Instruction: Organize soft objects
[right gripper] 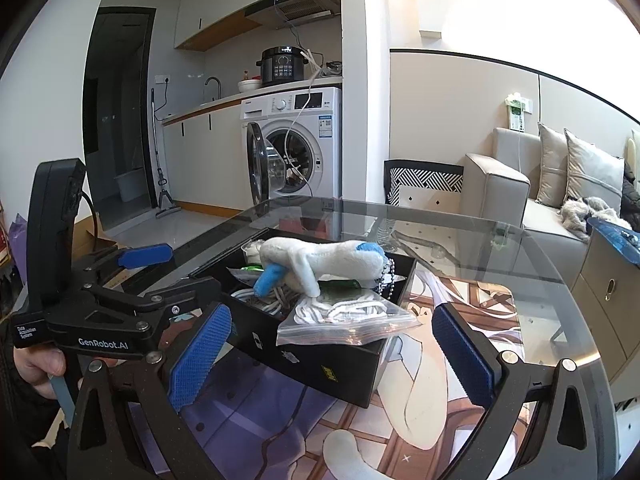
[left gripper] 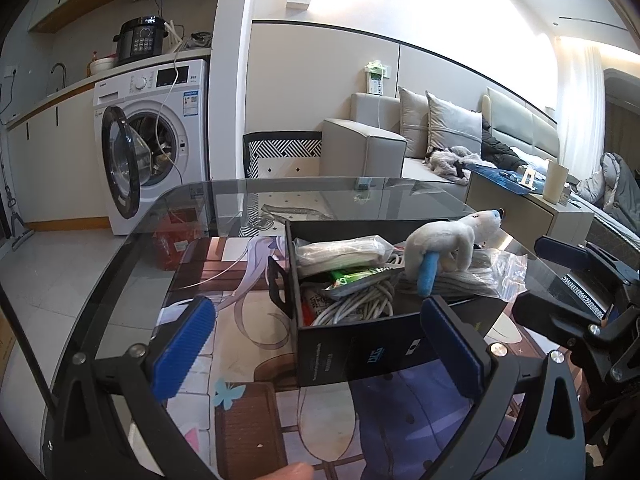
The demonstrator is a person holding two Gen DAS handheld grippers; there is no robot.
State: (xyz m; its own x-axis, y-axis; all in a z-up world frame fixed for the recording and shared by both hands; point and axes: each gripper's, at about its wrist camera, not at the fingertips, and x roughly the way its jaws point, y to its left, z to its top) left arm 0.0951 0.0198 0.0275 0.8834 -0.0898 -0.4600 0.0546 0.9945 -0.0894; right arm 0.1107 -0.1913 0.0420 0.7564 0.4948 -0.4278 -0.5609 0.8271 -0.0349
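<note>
Claws on both sides are standing wide apart and gripping nothing. Ahead of the left gripper [left gripper: 320, 344], between its blue ribbed pads [left gripper: 182, 344], a black cardboard box [left gripper: 360, 354] is sitting on a glass table [left gripper: 132, 264] over a printed anime mat [left gripper: 248, 360]; the near box wall is lying just past the right-hand pad, and whether it is touching it is not clear. A white plush dog [left gripper: 452, 240] with a blue ear and blue nose is resting on top of the box's heaped contents, beyond and slightly right of this claw, tilting over a clear zip bag [left gripper: 480, 280] that is spilling over the box rim. Under the toy, a coiled grey cable [left gripper: 360, 300], a green packet [left gripper: 352, 278] and a second plastic-wrapped white bundle [left gripper: 344, 252] are crowding the box; what lies lower down is hidden. The right gripper [right gripper: 336, 356] is hovering open in front of the same box, its pads clear of the zip bag. In the right wrist view the left gripper's frame is covering the box's left corner, and a hand [right gripper: 36, 368] is showing only in part at the left edge. Fisheye bending is distorting the table's edges.
</note>
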